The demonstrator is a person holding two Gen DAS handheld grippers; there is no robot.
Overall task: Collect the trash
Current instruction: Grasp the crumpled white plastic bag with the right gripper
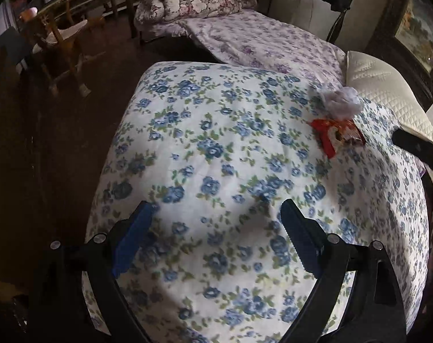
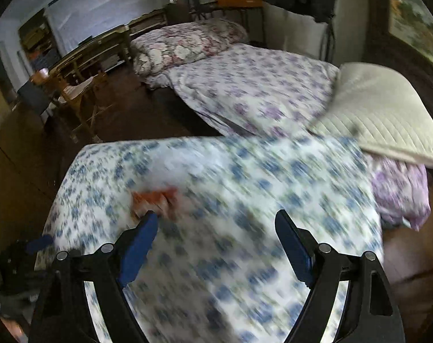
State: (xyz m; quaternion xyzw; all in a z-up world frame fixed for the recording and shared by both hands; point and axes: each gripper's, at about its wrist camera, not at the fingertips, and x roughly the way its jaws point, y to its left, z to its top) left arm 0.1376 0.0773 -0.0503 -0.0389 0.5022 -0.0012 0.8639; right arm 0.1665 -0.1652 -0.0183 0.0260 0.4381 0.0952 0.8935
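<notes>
I am at the reaching step, with nothing collected in either gripper yet. My left gripper point(image 1: 216, 214) hangs over the blue-flowered quilt point(image 1: 216, 148) with its jaws spread wide and nothing between them. My right gripper point(image 2: 216, 228) is just as wide open and empty; its view is smeared with motion blur, so I judge it is the one on the move. The trash lies on the quilt toward the pillow end: a red snack wrapper point(image 1: 337, 135) and, touching its far edge, a crumpled white tissue wad point(image 1: 340, 101). Both sit near the cream quilted pillow point(image 1: 385, 94), and well ahead and to the right of my left gripper. In the right wrist view the wrapper point(image 2: 156, 200) shows as an orange-red smear just beyond the tip of that gripper's left finger, off to the left of the gap; I cannot make out the tissue there. A dark bar entering the left wrist view at the right edge is probably part of my right gripper. The next move, as I judge it, calls for swinging the right gripper to the left so the wrapper comes between the fingers, then lowering and closing on a raised edge. The quilt is soft, so pressing too deep risks pinching cloth with the wrapper.
</notes>
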